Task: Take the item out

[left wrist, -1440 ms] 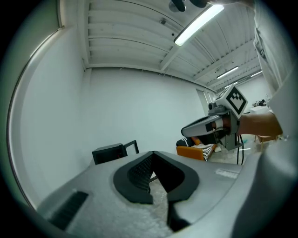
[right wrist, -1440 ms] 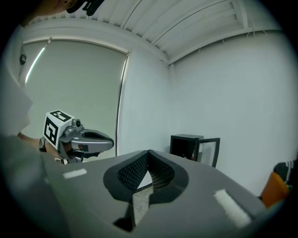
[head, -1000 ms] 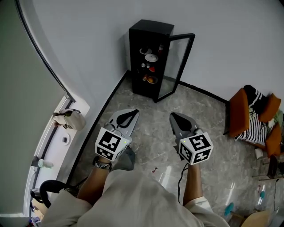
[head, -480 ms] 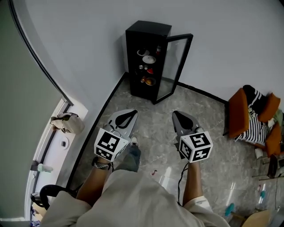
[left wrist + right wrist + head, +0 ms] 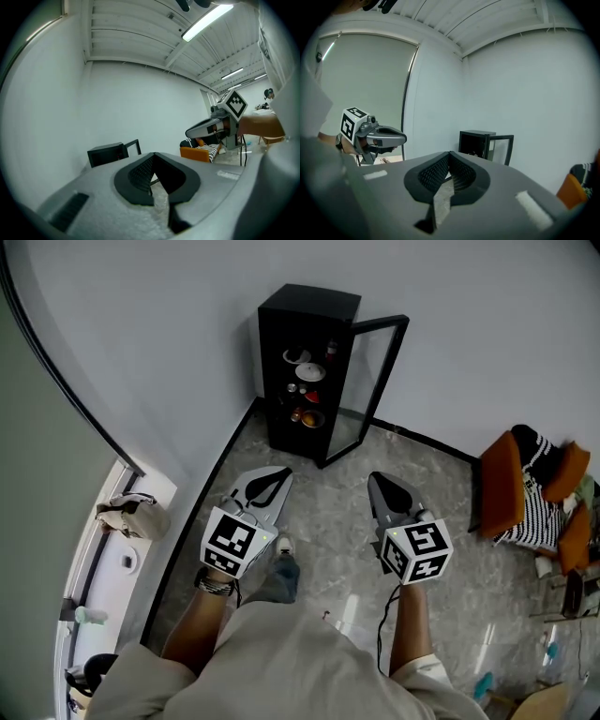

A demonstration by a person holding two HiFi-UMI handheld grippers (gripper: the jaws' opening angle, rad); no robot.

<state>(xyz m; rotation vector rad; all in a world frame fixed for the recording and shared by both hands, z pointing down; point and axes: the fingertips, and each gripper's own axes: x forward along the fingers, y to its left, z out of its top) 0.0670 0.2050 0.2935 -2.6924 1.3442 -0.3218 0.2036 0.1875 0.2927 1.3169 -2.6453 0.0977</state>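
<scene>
A black cabinet [image 5: 305, 362] stands against the white wall, its glass door [image 5: 375, 381] swung open to the right. Its shelves hold small bowls and dishes [image 5: 309, 371], one with orange contents [image 5: 312, 418]. My left gripper [image 5: 281, 472] and right gripper [image 5: 377, 479] hover side by side over the marble floor, well short of the cabinet, both shut with nothing in them. The left gripper view shows its jaws [image 5: 152, 154] meeting, with the cabinet [image 5: 107, 152] far off. In the right gripper view the closed tips [image 5: 449, 153] point toward the cabinet [image 5: 477, 143].
Orange chairs with a striped cloth [image 5: 525, 488] stand at the right. A low sill with a bag [image 5: 131, 517] runs along the left wall. The person's shoe [image 5: 281, 547] shows on the floor below the left gripper.
The person has stepped forward; a foot now shows under the left gripper. The cabinet has shifted slightly left in the view. Both grippers keep their pose, still shut.
</scene>
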